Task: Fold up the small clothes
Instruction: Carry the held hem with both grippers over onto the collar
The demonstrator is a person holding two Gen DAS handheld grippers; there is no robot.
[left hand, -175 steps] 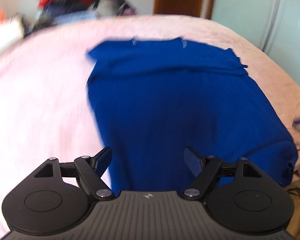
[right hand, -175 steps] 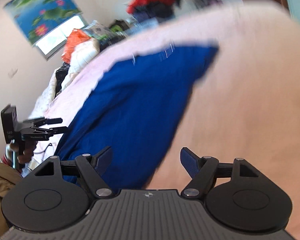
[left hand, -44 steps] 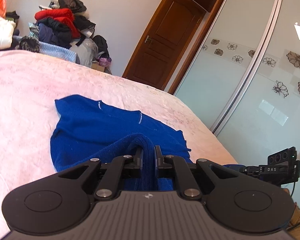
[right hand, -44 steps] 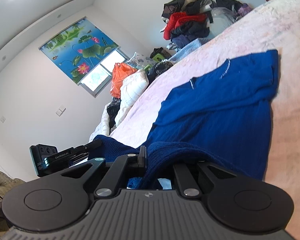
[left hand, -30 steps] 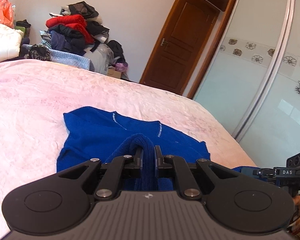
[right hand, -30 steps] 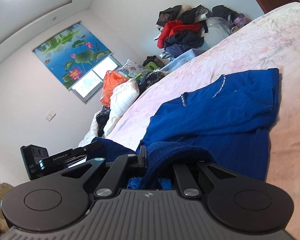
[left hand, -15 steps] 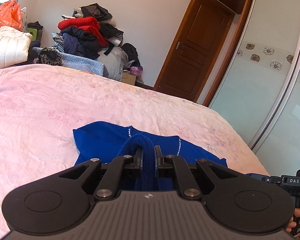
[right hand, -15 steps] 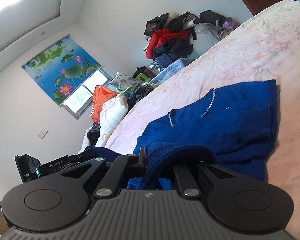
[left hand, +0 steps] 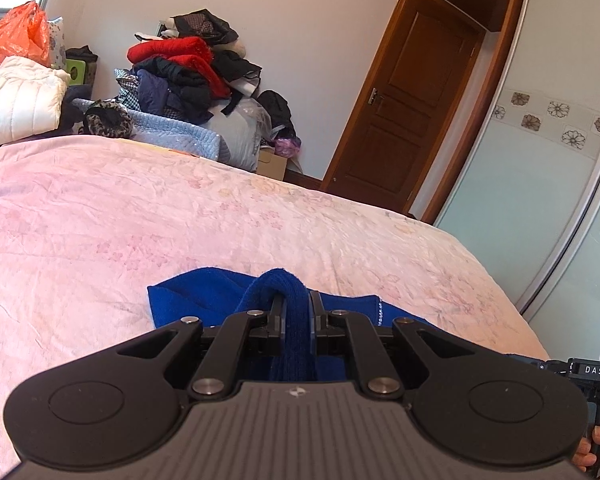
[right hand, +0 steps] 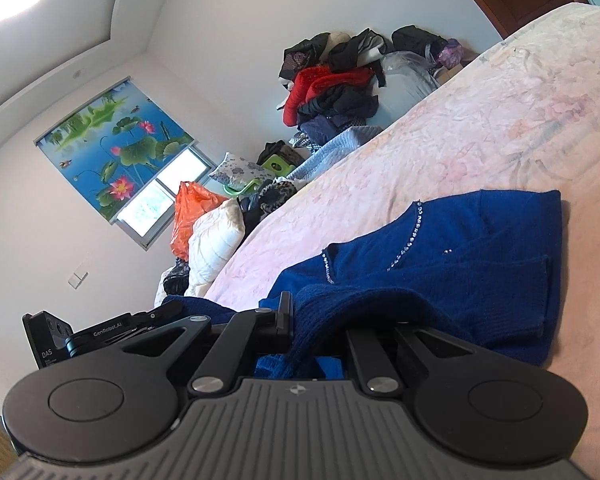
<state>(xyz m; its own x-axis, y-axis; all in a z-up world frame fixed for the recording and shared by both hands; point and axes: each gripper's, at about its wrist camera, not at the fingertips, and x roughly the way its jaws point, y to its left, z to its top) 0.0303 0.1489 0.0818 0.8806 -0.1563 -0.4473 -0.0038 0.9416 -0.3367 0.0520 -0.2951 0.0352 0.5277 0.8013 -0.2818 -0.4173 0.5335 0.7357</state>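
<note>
A blue knit sweater [right hand: 460, 248] with small rhinestones at the neck lies on the pink bedspread [left hand: 140, 216]. My left gripper [left hand: 296, 312] is shut on a bunched edge of the blue sweater [left hand: 204, 292], lifted over the part lying flat. My right gripper [right hand: 312, 316] is shut on another edge of the same sweater, which drapes over its right finger. The left gripper also shows in the right wrist view [right hand: 112, 328], and the right gripper at the right edge of the left wrist view [left hand: 588, 368].
A heap of clothes [left hand: 188, 68] and a white quilted jacket [left hand: 16, 100] lie beyond the far side of the bed. A wooden door [left hand: 404, 112] and a sliding wardrobe [left hand: 540, 184] stand to the right. A window with a lotus blind [right hand: 116, 152] is on the left wall.
Both grippers have carried the sweater's near edge forward over the rest of it toward the neckline. Less of the flat sweater shows ahead of them now.
</note>
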